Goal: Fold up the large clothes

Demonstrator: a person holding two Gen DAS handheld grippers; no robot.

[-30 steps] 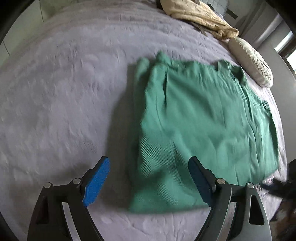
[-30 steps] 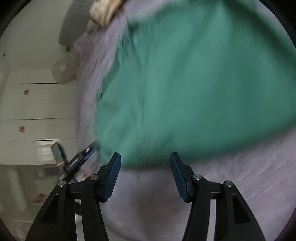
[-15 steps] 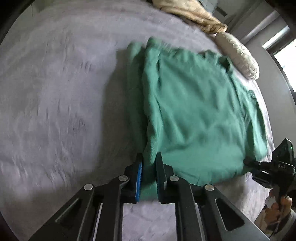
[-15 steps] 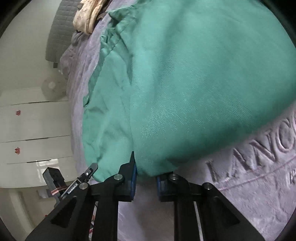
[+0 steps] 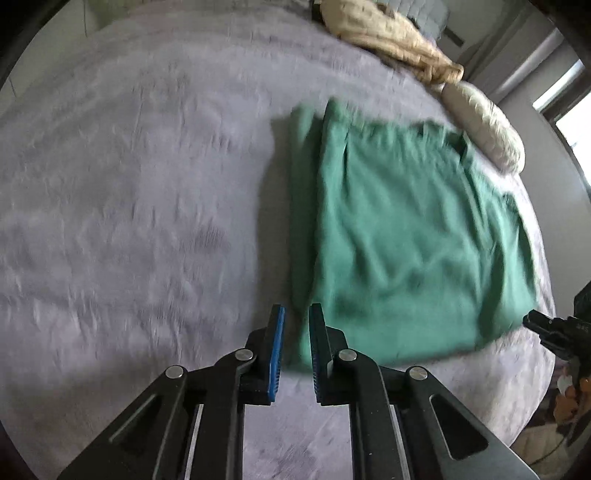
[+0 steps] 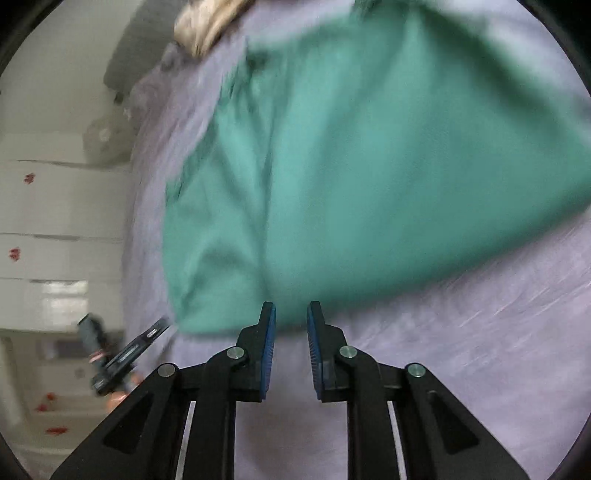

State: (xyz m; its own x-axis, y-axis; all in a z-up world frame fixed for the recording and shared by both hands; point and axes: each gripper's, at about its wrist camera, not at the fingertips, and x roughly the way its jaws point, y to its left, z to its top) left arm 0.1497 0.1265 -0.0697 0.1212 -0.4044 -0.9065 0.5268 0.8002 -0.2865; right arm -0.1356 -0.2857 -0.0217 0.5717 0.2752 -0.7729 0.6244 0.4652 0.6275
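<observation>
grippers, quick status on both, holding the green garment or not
Left gripper: tongs narrowly parted, green garment edge sits between the tips; grip cannot be told.
Right gripper: tongs narrowly parted at the garment's near edge, nothing visibly clamped.

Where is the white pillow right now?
In the left wrist view the white pillow lies at the upper right of the bed, just beyond the green garment's far right corner and below the beige blanket.

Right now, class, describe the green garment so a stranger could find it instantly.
Start with the wide grey bed cover. The green garment lies flat on it, folded into a rough rectangle, nearer than the cream pillow and the tan blanket. It is the only green thing there.
</observation>
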